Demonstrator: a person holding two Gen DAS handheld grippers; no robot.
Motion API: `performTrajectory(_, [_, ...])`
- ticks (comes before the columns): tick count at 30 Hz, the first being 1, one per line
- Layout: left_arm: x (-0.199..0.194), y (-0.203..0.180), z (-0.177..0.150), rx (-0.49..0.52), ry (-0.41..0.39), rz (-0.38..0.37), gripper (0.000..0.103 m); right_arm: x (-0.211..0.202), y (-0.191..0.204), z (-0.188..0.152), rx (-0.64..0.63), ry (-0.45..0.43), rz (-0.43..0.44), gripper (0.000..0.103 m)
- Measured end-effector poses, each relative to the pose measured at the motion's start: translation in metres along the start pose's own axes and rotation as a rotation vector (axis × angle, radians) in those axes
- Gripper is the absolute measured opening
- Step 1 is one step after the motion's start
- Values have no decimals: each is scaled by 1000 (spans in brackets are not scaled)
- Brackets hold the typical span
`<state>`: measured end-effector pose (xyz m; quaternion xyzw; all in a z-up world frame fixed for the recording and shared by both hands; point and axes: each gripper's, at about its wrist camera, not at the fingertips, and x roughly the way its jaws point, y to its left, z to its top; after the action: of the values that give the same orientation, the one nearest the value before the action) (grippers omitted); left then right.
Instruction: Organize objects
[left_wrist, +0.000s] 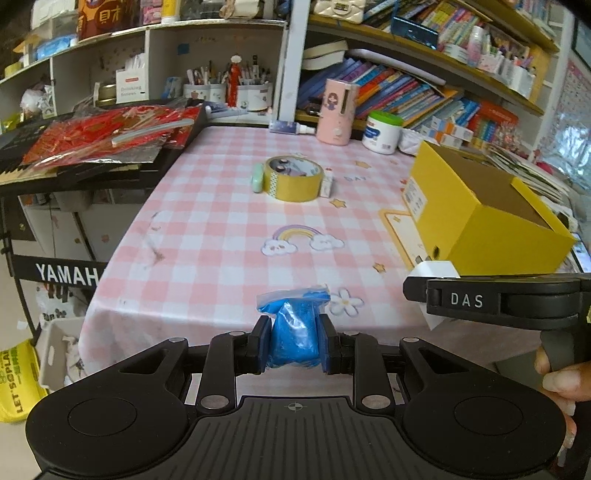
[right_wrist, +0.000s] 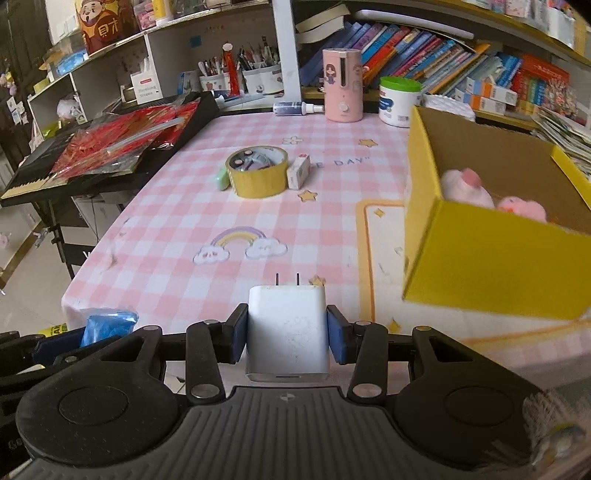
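My left gripper (left_wrist: 294, 341) is shut on a small bag of blue powder (left_wrist: 294, 334), held above the near edge of the pink checked table (left_wrist: 221, 221). My right gripper (right_wrist: 287, 334) is shut on a white plug charger (right_wrist: 287, 332), prongs pointing forward, above the same near edge. The right gripper also shows at the right of the left wrist view (left_wrist: 480, 301), and the blue bag at the left of the right wrist view (right_wrist: 107, 325). An open yellow box (right_wrist: 491, 254) with pink plush toys (right_wrist: 467, 188) stands to the right.
A yellow tape roll (left_wrist: 293, 177) with small items inside sits mid-table, a green eraser (left_wrist: 257, 179) and a small white box (left_wrist: 327, 184) beside it. A pink dispenser (left_wrist: 336, 110), a white jar (left_wrist: 382, 131) and a spray bottle (left_wrist: 291, 127) stand at the back. A keyboard (left_wrist: 92, 147) with red packets lies left.
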<state>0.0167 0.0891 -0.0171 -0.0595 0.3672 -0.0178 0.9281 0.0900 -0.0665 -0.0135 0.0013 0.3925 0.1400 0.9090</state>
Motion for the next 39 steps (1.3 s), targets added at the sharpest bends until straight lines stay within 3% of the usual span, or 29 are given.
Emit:
performTrajectory(20, [-16, -72, -20, 211, 3, -198, 24, -73, -63, -64, 218, -32, -187, 41])
performTrajectory(39, [11, -134, -9, 307, 28, -296, 24, -91, -132, -74, 350, -23, -294, 41])
